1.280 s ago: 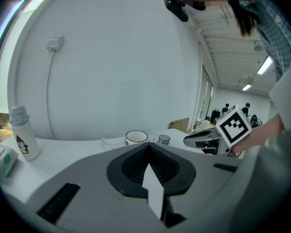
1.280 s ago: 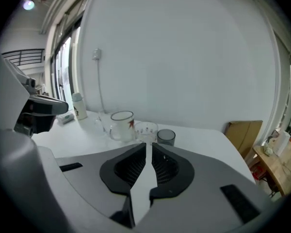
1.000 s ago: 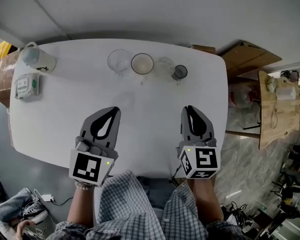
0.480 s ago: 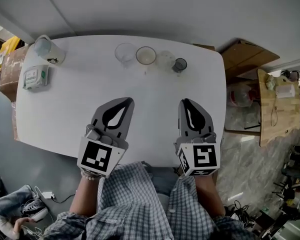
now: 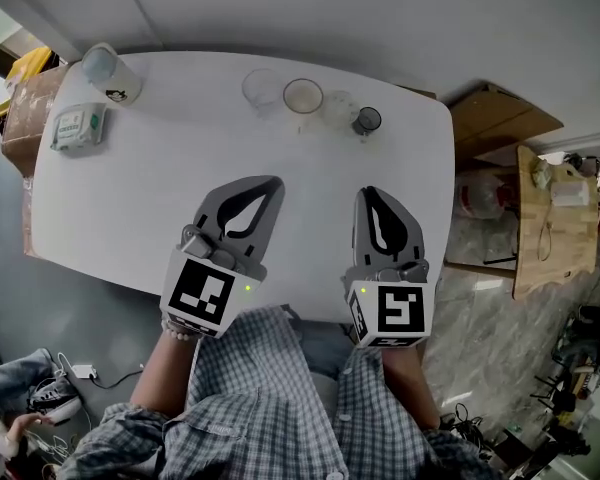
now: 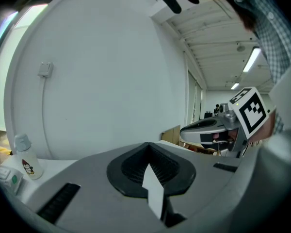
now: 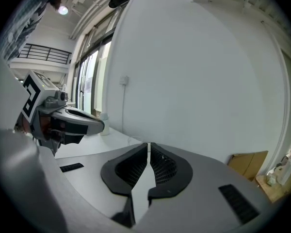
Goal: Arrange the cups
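Several cups stand in a row at the far edge of the white table (image 5: 120, 198): a clear glass (image 5: 262, 88), a tan-rimmed cup (image 5: 302, 96), a small clear cup (image 5: 338, 108) and a dark cup (image 5: 366, 121). My left gripper (image 5: 273, 181) hovers over the near middle of the table, shut and holding nothing, its tip angled to the right. My right gripper (image 5: 368, 192) is beside it, also shut and holding nothing. Both are well short of the cups. In the left gripper view the jaws (image 6: 148, 144) meet and the right gripper (image 6: 213, 127) shows alongside. The right gripper view shows its jaws (image 7: 149, 144) together.
A capped white bottle (image 5: 108, 70) and a pack of wipes (image 5: 78, 128) sit at the table's far left corner, next to a cardboard box (image 5: 25, 108). Right of the table are a wooden board (image 5: 500, 118) and a wooden bench (image 5: 550, 218). The person's checked sleeves fill the near edge.
Both grippers have drifted forward over the table toward the cups, the left one swinging its tip to the right. The head view has shifted; the cups have not moved.
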The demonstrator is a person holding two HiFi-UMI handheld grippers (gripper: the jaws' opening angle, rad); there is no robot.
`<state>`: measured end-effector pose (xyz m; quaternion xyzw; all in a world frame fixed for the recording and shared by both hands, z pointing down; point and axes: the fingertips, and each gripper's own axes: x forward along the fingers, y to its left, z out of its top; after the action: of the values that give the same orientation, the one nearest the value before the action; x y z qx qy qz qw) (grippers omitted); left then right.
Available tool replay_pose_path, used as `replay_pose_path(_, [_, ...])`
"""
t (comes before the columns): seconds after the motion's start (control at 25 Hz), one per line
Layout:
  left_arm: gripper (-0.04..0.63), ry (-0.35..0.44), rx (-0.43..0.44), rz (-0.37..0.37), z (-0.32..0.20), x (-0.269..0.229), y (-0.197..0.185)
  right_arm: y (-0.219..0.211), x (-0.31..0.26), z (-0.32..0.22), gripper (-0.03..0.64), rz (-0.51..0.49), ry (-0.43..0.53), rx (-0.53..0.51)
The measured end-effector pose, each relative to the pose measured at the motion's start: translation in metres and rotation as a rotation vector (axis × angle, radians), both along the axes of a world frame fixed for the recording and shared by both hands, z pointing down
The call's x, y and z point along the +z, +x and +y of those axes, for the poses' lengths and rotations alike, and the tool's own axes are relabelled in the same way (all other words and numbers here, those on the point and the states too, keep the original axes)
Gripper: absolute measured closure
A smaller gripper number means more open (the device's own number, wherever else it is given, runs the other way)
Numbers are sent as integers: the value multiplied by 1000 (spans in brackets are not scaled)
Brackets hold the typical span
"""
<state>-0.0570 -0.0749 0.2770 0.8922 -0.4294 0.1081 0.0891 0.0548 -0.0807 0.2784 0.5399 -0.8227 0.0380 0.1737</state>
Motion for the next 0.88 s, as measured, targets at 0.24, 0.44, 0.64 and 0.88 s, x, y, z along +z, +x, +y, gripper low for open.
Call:
replay_pose_path(0.24, [584, 16, 7, -5, 3, -5, 6, -2, -8, 2, 583, 7, 27, -22])
replay_pose_path(0.44, [584, 25, 10, -8, 1, -9, 6, -1, -11, 0, 583, -14, 32, -17])
replay_pose_path(0.64, [584, 35, 10, -8, 0, -12, 5, 0, -12, -1, 584, -15, 39, -11])
replay_pose_path(0.88, [584, 38, 9, 9, -1, -16, 8, 4, -12, -5, 586, -2, 39, -8])
